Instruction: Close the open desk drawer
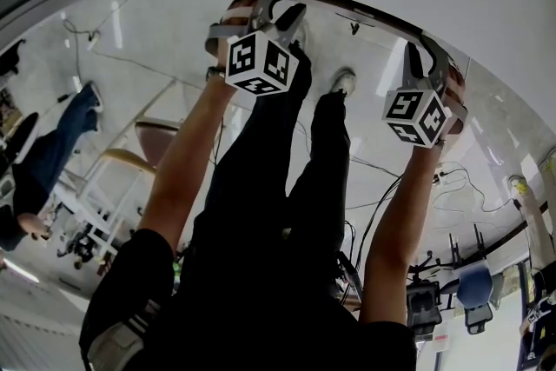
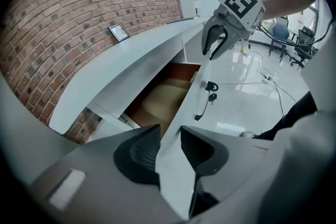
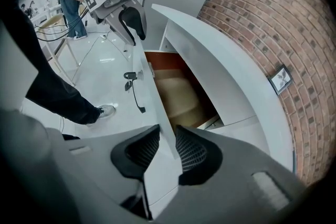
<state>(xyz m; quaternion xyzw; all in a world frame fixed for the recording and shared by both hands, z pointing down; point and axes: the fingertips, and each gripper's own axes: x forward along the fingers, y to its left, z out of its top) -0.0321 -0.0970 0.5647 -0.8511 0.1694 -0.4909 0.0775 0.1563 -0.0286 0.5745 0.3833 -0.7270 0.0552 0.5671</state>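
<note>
The desk drawer (image 2: 163,97) stands open, its brown inside (image 3: 178,94) showing under the white desk top (image 3: 220,60). Both grippers sit astride the top edge of the white drawer front (image 2: 181,113) (image 3: 152,86). My left gripper (image 2: 170,149) has its pads on either side of that panel, and so does my right gripper (image 3: 167,152). In the head view the left gripper (image 1: 282,13) and the right gripper (image 1: 419,56) sit on the drawer's edge (image 1: 356,13) near its two ends. A bunch of keys (image 3: 130,77) hangs from the lock on the panel's outer face.
A brick wall (image 3: 273,18) with a small framed picture (image 3: 281,78) stands behind the desk. My legs and a shoe (image 1: 343,81) are on the glossy floor, where cables (image 1: 452,182) trail. Office chairs (image 2: 294,39) and another person (image 1: 52,152) are further off.
</note>
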